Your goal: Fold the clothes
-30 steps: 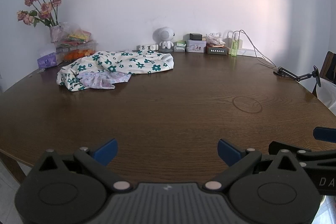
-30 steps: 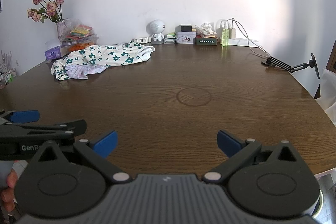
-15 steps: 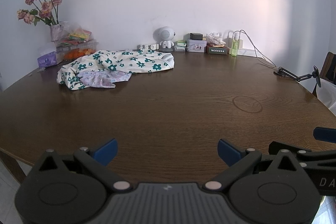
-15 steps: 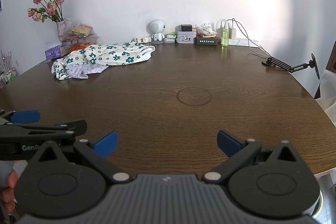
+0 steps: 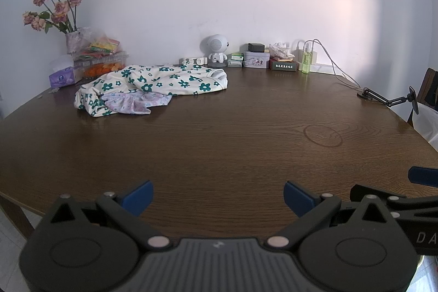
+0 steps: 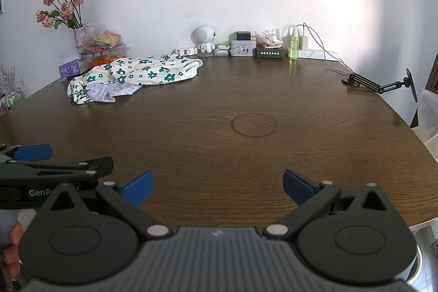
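A crumpled cream garment with green flowers lies at the far left of the brown round table, with a pale lilac printed piece bunched under its near edge. My left gripper is open over the table's near edge, far from the clothes, holding nothing. My right gripper is open too, beside it to the right, also empty. Each gripper shows at the edge of the other's view.
Along the back wall stand a vase of dried roses, snack packs on a clear box, a tissue pack, a white robot figure, small boxes, a green bottle and a charger cable. A black phone-holder arm sits at the right.
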The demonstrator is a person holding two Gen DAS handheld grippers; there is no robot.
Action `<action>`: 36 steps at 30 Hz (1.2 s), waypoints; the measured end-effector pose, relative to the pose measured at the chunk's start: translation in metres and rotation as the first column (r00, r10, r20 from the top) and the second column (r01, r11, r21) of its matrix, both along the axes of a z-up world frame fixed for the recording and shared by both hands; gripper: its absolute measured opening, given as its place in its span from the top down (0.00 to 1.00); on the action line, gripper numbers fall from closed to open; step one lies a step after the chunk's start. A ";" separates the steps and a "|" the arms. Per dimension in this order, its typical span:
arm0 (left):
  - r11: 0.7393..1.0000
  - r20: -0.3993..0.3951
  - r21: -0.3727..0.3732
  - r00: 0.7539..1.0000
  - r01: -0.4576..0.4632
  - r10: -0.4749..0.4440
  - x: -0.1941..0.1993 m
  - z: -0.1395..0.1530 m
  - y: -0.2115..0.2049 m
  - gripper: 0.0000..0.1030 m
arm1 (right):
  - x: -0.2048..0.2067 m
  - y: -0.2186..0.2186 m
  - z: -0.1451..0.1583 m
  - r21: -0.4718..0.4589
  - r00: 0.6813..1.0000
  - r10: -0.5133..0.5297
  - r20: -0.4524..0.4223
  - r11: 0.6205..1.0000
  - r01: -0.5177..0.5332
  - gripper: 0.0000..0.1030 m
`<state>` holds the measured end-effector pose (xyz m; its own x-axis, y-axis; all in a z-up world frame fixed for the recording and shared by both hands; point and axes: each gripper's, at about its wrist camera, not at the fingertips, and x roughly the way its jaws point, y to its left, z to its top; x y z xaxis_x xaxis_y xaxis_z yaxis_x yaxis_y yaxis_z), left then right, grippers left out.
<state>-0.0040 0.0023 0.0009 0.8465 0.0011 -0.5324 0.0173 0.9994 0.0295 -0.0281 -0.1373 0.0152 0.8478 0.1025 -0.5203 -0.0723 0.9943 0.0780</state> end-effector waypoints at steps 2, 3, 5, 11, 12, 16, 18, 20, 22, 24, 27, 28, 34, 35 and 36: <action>1.000 0.008 -0.001 1.000 0.003 -0.003 0.002 0.001 0.000 0.01 | 0.000 0.000 0.000 0.000 1.000 0.001 0.003 1.000 -0.001 0.00; 1.000 0.012 0.000 1.000 0.004 -0.004 0.003 0.001 0.000 0.01 | 0.002 -0.001 0.001 0.002 1.000 0.003 0.004 1.000 -0.003 0.00; 1.000 0.024 0.006 1.000 0.004 -0.004 0.007 0.003 -0.001 0.01 | 0.007 -0.001 0.002 0.006 1.000 0.008 0.005 1.000 -0.008 0.00; 1.000 0.070 0.021 0.998 -0.009 0.007 0.025 0.012 -0.003 0.01 | 0.027 -0.003 0.012 0.010 0.999 0.031 0.028 0.999 -0.032 0.00; 1.000 0.074 0.021 0.997 -0.013 0.011 0.029 0.014 -0.003 0.01 | 0.032 -0.003 0.014 0.007 0.999 0.033 0.033 0.999 -0.034 0.00; 0.999 0.096 0.028 0.995 -0.021 0.019 0.050 0.024 -0.004 0.01 | 0.056 -0.001 0.023 0.001 0.997 0.057 0.056 0.998 -0.057 0.00; 0.999 0.103 0.030 0.994 -0.026 0.023 0.063 0.029 -0.004 0.01 | 0.073 0.001 0.029 -0.005 0.996 0.067 0.061 0.998 -0.067 0.00; 0.999 0.109 0.033 0.994 -0.033 0.030 0.076 0.034 -0.003 0.01 | 0.090 0.003 0.036 -0.012 0.995 0.080 0.060 0.997 -0.080 0.00; 0.998 0.118 0.042 0.992 -0.044 0.039 0.090 0.039 -0.001 0.01 | 0.107 0.006 0.043 -0.007 0.994 0.100 0.053 0.995 -0.100 0.00; 0.997 0.127 0.054 0.991 -0.056 0.048 0.103 0.044 0.000 0.01 | 0.125 0.007 0.050 0.012 0.991 0.128 0.042 0.992 -0.128 0.00; 0.996 0.127 0.057 0.990 -0.069 0.062 0.127 0.052 0.005 0.01 | 0.154 0.013 0.060 0.012 0.988 0.153 0.032 0.988 -0.154 0.00; 0.995 0.128 0.058 0.989 -0.077 0.069 0.136 0.055 0.011 0.01 | 0.165 0.016 0.063 0.012 0.986 0.165 0.029 0.986 -0.165 0.00; 0.982 0.126 0.077 0.979 -0.170 0.159 0.191 0.064 0.051 0.01 | 0.238 0.037 0.074 0.004 0.975 0.222 0.005 0.975 -0.222 0.00; 0.980 0.122 0.078 0.978 -0.180 0.170 0.200 0.065 0.058 0.01 | 0.253 0.042 0.074 0.012 0.970 0.242 -0.014 0.970 -0.242 0.00; 0.979 0.120 0.081 0.977 -0.189 0.178 0.207 0.065 0.066 0.01 | 0.267 0.047 0.074 0.019 0.965 0.261 -0.032 0.965 -0.260 0.00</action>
<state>0.2028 0.0679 0.0659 0.8812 0.2061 -0.4254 -0.1748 0.9782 0.1119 0.2389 -0.0904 0.0895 0.7724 0.3255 -0.5453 -0.3259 0.9401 0.0996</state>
